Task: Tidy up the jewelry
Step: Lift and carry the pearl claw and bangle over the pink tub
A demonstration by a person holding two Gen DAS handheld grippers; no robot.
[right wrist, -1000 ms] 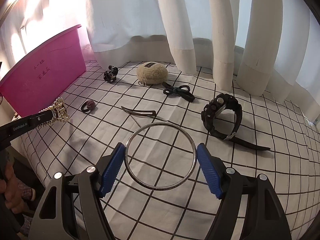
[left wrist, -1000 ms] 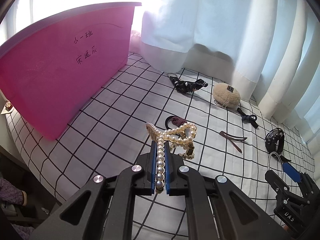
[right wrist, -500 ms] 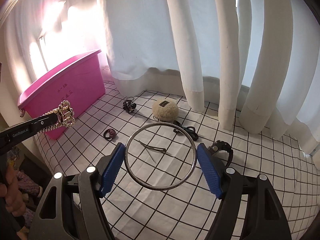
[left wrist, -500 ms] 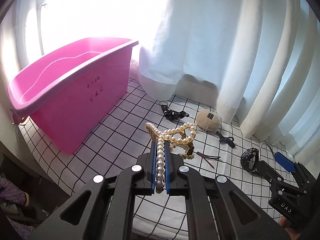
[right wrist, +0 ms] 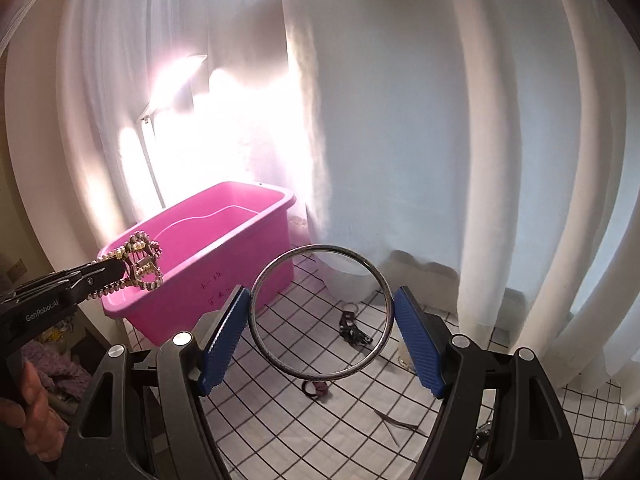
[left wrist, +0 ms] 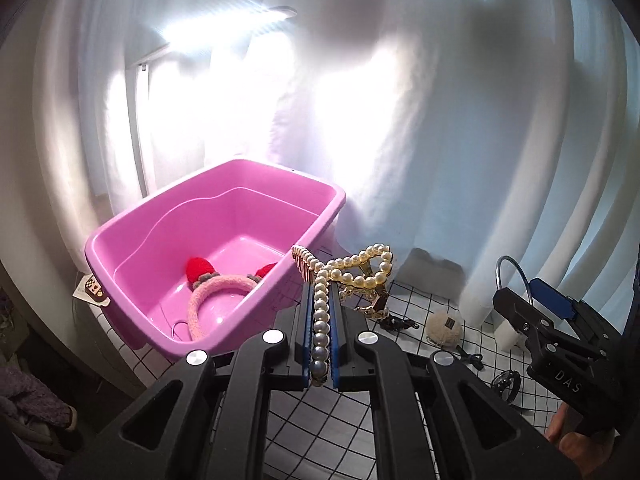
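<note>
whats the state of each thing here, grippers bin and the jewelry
left gripper: shut on the pearl hair claw, held in the air
right gripper: gripping the metal bangle across its width, in the air
pink bin: open, pink headband inside
watch: lying on the checked cloth

Two grippers: the left gripper (left wrist: 321,334) and the right gripper (right wrist: 322,330). One pink tub (left wrist: 168,224) holding one pink headband (left wrist: 208,294). One pearl hair clip (left wrist: 352,272). One metal bangle (right wrist: 320,312). One fluffy hair tie (left wrist: 443,327). One wristwatch (left wrist: 506,386). One thin hairpin (right wrist: 398,424).
</note>
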